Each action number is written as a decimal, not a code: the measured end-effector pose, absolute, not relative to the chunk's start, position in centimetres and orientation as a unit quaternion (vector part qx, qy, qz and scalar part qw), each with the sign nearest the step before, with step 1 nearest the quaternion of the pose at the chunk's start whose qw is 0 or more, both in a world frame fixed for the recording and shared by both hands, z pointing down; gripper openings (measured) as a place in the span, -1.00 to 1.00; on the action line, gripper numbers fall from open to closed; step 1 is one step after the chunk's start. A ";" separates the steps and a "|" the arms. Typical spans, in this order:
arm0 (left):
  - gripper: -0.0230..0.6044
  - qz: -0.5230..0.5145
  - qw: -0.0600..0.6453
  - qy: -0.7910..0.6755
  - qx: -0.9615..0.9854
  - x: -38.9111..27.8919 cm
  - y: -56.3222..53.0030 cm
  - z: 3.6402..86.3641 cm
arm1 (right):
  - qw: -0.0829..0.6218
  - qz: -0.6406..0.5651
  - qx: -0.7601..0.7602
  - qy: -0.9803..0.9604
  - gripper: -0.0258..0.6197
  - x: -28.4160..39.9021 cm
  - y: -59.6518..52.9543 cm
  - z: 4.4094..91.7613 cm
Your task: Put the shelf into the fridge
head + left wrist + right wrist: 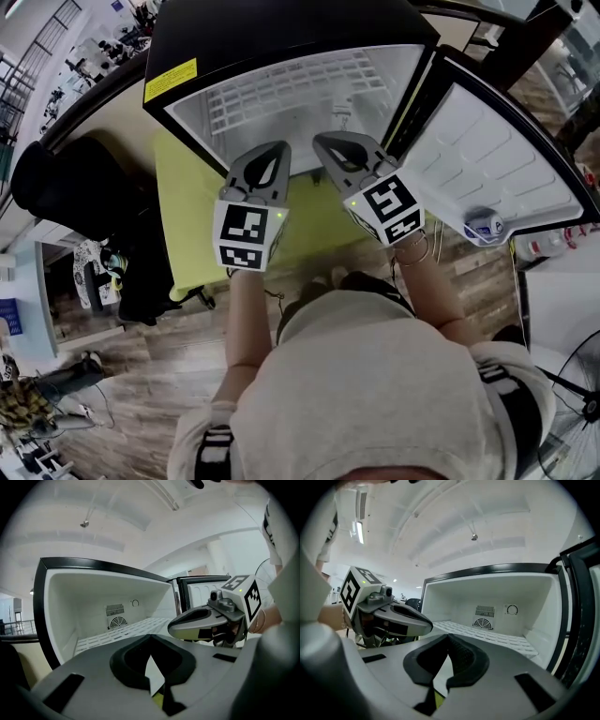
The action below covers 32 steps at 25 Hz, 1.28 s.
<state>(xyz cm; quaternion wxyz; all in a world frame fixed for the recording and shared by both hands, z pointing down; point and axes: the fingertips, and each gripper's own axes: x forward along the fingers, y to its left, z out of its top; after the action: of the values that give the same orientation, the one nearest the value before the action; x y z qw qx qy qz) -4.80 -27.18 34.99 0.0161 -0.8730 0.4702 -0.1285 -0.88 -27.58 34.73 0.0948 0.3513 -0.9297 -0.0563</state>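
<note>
Both grippers, the left gripper [270,155] and the right gripper [339,148], hover side by side at the fridge [281,28] mouth, jaws pressed together on nothing. Beyond them the white shelf [281,94] lies inside, so placing looks done. What remains, I'd judge, is swinging the open door [497,178] closed.

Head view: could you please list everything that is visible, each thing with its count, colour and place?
fridge: one, black outside, white inside, open, on the table
shelf: one, white grid, lying inside the fridge
fridge door: one, white inner side, swung open at the right
small container: one, blue and white, in the door's rack; kind unclear
table: one, yellow-green, under the fridge
chair: one, black, left of the table
floor: brown wood
left gripper: one, grey, fingers shut, empty, at the fridge opening
right gripper: one, grey, fingers shut, empty, beside the left one
</note>
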 end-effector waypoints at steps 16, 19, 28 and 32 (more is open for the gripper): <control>-0.89 -0.098 -0.033 0.404 -0.909 -1.9 -23.7 37.5 | 0.000 0.023 0.327 -0.945 -0.89 -0.9 -24.6 34.8; -0.89 -0.096 -0.039 0.402 -0.910 -1.8 -23.4 38.0 | -0.009 0.036 0.332 -0.942 -0.89 -0.5 -24.3 35.2; -0.89 -0.110 -0.064 0.417 -0.900 -1.9 -22.8 40.0 | -0.002 0.056 0.333 -0.941 -0.89 0.3 -23.3 36.7; -0.89 -0.104 -0.077 0.417 -0.899 -1.7 -22.6 40.4 | -0.005 0.068 0.337 -0.939 -0.89 1.1 -23.3 37.0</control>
<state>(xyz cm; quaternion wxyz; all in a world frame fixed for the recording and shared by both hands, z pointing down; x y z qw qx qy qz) -1.71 -22.65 40.39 -0.0770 -0.8994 0.4174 -0.1044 1.06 -23.28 36.99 -0.0051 0.3369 -0.9391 0.0680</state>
